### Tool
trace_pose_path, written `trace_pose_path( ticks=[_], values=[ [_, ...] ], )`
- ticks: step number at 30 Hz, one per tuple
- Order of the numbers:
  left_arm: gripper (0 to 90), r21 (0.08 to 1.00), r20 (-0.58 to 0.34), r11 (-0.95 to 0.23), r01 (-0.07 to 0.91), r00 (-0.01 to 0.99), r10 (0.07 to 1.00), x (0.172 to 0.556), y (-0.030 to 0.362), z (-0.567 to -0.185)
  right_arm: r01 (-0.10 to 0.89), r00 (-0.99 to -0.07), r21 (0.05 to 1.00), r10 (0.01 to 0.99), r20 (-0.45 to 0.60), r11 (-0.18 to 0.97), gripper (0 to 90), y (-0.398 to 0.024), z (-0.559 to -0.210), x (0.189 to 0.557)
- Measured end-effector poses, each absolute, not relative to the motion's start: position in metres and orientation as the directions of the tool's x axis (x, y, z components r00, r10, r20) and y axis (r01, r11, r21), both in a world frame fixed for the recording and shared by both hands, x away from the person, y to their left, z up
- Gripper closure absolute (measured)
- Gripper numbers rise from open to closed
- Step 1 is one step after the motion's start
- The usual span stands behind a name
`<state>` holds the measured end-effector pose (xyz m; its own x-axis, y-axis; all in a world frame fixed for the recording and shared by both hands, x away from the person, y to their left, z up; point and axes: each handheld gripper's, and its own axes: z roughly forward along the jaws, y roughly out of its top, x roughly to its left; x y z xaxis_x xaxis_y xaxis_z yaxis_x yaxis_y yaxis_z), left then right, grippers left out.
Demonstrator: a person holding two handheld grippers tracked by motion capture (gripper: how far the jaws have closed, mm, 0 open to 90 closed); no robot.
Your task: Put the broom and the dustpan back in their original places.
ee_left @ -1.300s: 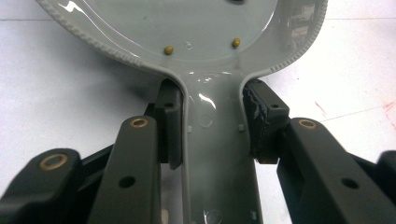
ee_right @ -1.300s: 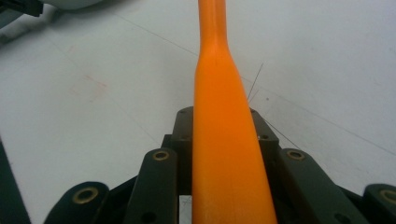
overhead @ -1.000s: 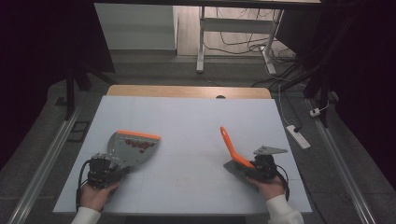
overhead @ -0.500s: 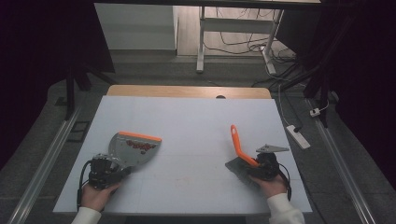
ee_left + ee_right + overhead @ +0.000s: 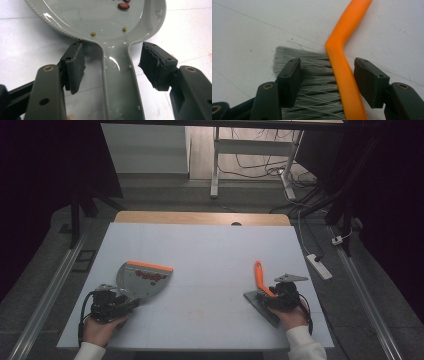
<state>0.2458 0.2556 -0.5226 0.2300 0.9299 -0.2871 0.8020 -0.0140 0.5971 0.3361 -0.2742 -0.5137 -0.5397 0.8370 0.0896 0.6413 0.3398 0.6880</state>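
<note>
A: Left gripper view: the left gripper (image 5: 112,67) has just been opening; its pads stand clear on either side of the grey dustpan (image 5: 120,82) handle, which lies released on the white table (image 5: 190,27).

B: And the right gripper (image 5: 327,80)?

A: Also just opening, jaws apart around the orange-handled brush (image 5: 342,72). High view: dustpan (image 5: 142,279) left, brush (image 5: 260,280) right, well apart.

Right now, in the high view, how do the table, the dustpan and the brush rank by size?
1. Table, by far.
2. Dustpan.
3. Brush, looking slightly smaller; a gripper covers part of each, so that gap is unsure.
</note>
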Motion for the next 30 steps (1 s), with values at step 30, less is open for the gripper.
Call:
trace_pose_path(
  ticks=[30],
  values=[
    [38.9, 0.703, -0.161, -0.292, 0.649, 0.545, 0.823, 0.242, 0.232, -0.504, 0.441, -0.755, 0.759, 0.655, 0.025, 0.480, 42.9, -0.252, -0.499, 0.317]
  ],
)
